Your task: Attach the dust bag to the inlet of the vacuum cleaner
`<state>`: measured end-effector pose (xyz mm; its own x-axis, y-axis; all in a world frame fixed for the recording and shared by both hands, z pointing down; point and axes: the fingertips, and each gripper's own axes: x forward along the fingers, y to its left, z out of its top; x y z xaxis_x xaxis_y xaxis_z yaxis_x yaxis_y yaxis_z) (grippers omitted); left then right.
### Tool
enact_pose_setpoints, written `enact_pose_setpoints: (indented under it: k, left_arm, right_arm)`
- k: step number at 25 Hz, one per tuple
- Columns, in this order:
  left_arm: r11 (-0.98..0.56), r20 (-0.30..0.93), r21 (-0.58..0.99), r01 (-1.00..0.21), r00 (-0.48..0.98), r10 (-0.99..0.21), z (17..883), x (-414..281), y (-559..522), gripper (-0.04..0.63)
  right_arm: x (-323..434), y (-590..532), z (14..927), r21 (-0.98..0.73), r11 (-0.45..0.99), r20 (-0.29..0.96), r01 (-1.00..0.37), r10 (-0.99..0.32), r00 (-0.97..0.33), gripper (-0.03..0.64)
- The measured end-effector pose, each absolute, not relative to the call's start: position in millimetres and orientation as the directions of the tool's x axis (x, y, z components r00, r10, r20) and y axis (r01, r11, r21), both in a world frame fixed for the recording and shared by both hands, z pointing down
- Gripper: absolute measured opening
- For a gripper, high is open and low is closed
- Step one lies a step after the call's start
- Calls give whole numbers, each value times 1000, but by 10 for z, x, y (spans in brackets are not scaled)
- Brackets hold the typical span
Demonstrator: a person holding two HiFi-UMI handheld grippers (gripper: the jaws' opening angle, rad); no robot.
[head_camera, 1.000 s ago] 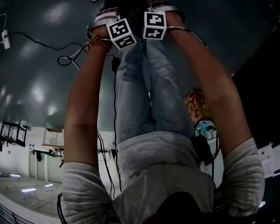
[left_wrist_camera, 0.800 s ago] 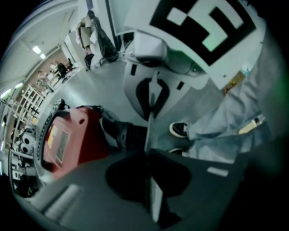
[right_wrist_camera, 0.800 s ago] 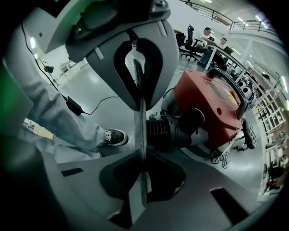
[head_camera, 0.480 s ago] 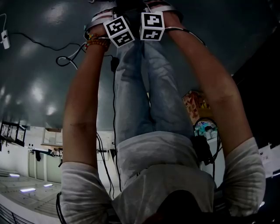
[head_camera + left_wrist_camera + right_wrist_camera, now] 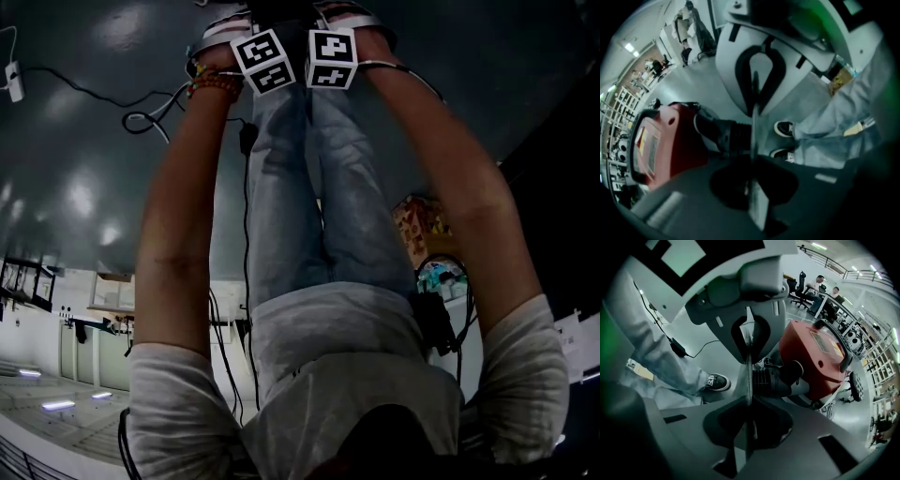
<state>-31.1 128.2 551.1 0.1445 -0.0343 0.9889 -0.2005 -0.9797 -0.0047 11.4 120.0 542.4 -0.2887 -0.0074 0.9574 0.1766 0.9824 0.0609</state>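
Dust bag (image 5: 757, 206): thin edge is being pinched in the nearly closed jaws of left tool (image 5: 753, 140) and right tool (image 5: 749, 380). It is being held over the black ribbed inlet (image 5: 771, 380) of the red vacuum cleaner (image 5: 820, 352), presumably for lining up.

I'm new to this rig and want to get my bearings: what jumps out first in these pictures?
The red vacuum cleaner on the floor, with its black ribbed inlet just beyond the fingers, dominates both gripper views. The left gripper and right gripper each clamp a thin grey sheet, apparently the dust bag, seen edge-on. In the head view, the person's arms stretch alongside blue jeans.
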Motion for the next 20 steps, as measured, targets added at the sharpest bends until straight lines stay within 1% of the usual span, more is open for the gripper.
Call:
enact_pose_setpoints:
  k: [6,11,14,20]
  left_arm:
    - [-979,984,-32,-199,163,-65,5353,-241,1192,26]
    - [-970,989,3,-243,141,-32,5529,-305,1199,25]
    - [-965,992,14,-262,128,-20,5579,-335,1218,25]
    - [-977,985,-48,-206,154,-81,5401,-253,1099,29]
  right_arm:
    - [185,1221,5575,21,991,966,131,13,-258,32]
    - [118,1155,5455,53,988,963,142,-13,-267,34]
    - [66,1114,5443,42,991,962,123,-7,-274,34]
    - [141,1141,5616,-3,998,967,65,19,-255,34]
